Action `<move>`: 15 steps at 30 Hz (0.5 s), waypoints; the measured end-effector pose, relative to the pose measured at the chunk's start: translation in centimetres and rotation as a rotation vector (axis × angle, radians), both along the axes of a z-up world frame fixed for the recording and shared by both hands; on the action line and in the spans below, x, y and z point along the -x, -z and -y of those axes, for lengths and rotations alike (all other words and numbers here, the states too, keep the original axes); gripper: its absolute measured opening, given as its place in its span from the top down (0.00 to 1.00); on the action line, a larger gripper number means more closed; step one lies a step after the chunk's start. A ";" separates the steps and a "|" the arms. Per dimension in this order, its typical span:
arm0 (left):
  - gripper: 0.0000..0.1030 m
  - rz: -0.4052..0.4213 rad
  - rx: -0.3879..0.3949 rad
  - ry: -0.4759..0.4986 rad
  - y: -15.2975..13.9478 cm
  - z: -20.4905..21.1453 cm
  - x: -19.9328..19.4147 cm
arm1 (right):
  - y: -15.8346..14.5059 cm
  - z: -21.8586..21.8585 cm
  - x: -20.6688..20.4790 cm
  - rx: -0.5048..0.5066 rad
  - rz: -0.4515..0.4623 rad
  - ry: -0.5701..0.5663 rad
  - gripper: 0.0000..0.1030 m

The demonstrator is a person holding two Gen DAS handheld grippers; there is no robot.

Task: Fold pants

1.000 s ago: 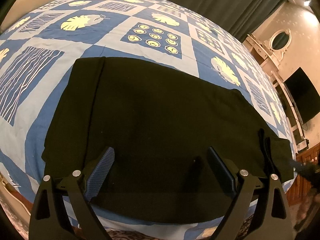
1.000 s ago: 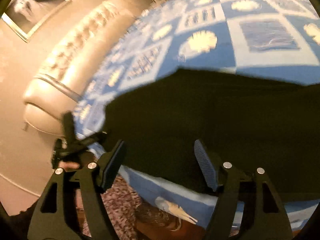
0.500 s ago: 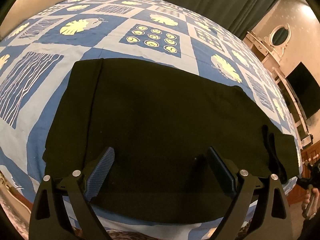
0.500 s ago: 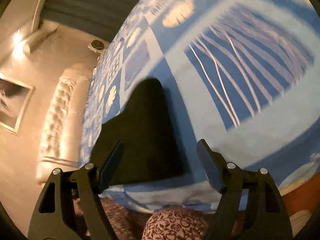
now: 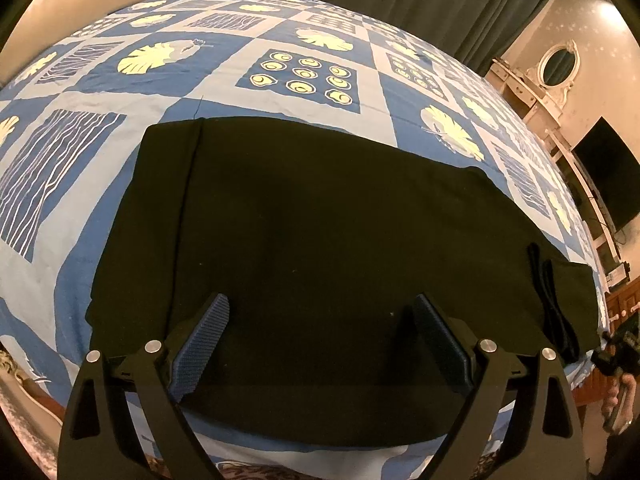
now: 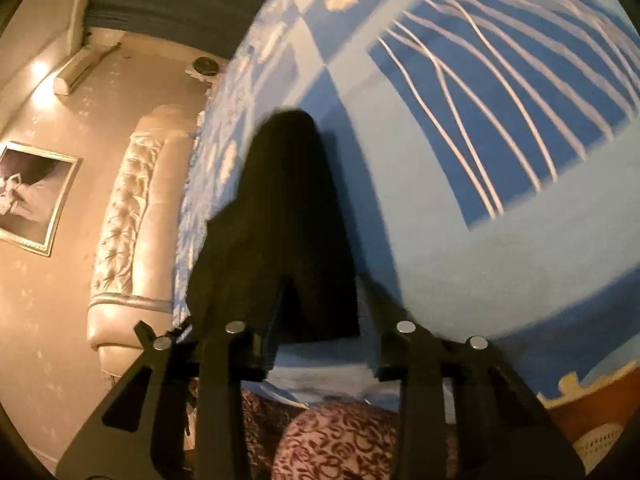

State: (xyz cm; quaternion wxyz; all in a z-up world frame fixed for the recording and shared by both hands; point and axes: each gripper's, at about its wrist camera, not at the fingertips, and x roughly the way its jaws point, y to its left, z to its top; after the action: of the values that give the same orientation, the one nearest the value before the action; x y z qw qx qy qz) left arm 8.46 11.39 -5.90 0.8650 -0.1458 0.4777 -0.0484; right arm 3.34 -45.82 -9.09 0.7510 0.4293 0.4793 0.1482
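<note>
The black pants (image 5: 320, 240) lie flat across the blue patterned bedspread (image 5: 304, 76), stretching from left to far right near the bed's front edge. My left gripper (image 5: 320, 328) is open and empty, hovering just above the middle of the pants. In the right wrist view the end of the pants (image 6: 280, 220) lies between the fingers of my right gripper (image 6: 324, 300). The jaws have narrowed around the fabric end, but the fingertips are blurred and partly hidden by cloth. The right gripper shows small at the far right of the left wrist view (image 5: 616, 356).
A padded cream headboard (image 6: 132, 220) stands at the bed's end with a framed picture (image 6: 32, 196) on the wall. Dark curtains (image 5: 420, 4), a dresser with mirror (image 5: 556, 64) and a TV (image 5: 608, 180) lie beyond the bed. Patterned fabric (image 6: 340, 440) shows below the bed edge.
My right gripper swung round to the end of the pants, moved in over it and narrowed its jaws. My left gripper has stayed open above the middle of the pants.
</note>
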 end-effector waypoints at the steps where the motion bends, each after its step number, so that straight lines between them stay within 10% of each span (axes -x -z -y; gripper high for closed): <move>1: 0.11 0.000 -0.001 0.000 0.0 0.0 0.0 | -0.4 0.2 -0.6 -0.001 0.015 0.002 0.51; 10: 0.09 0.005 0.009 0.002 0.0 0.0 0.1 | 1.6 1.6 -7.7 -0.147 0.039 0.099 0.45; 12: 0.08 0.005 0.010 0.003 0.1 0.0 0.1 | 2.2 1.3 -9.0 -0.149 0.028 0.093 0.69; 15: 0.08 0.005 0.011 0.004 0.1 0.0 0.1 | 2.9 0.9 -9.8 -0.108 -0.013 0.098 0.75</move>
State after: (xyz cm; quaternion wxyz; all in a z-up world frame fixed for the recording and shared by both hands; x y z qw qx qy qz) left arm 8.35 11.39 -5.98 0.8654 -0.1494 0.4754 -0.0529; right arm 13.16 -46.75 -12.04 0.7300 0.4933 0.4536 0.1340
